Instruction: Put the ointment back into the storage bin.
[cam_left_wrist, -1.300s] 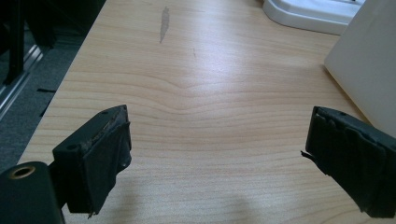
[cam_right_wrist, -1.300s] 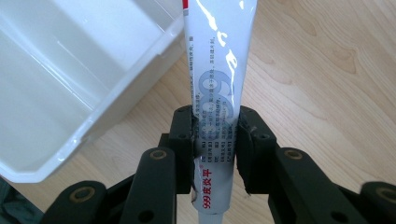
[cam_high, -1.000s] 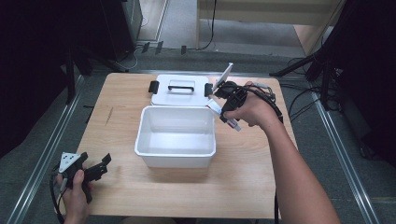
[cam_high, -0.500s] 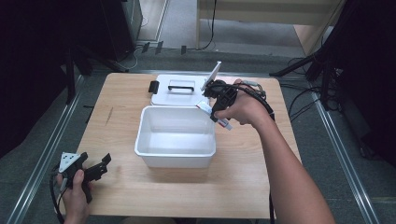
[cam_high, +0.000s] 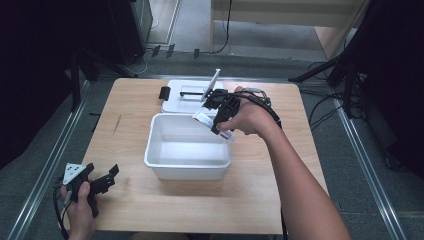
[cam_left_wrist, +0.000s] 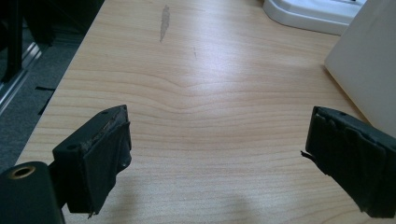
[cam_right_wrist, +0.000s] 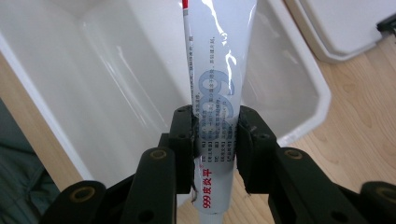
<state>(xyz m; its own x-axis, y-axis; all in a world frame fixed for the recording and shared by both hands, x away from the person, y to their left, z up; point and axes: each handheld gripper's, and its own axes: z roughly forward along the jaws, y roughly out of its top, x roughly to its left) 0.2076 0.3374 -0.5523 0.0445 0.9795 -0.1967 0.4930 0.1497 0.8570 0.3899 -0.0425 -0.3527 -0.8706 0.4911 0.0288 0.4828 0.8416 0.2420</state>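
Ointment tube (cam_right_wrist: 214, 93) clamped in right gripper (cam_high: 222, 116) over white bin (cam_high: 155, 155), likely for dropping in.
Left gripper (cam_left_wrist: 219, 154) idle at near-left tabletop (cam_high: 125, 105), jaws wide, empty.

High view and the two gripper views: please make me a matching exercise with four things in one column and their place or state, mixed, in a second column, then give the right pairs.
Things
1. tube
2. left claw
3. white bin
4. white lid

Places or states
A. lies flat on the table behind the bin
B. open, low over bare wood at the table's near left corner
C. clamped in the right claw, above the bin's far right rim
D. stands mid-table, nothing inside it

Pairs: 1-C, 2-B, 3-D, 4-A
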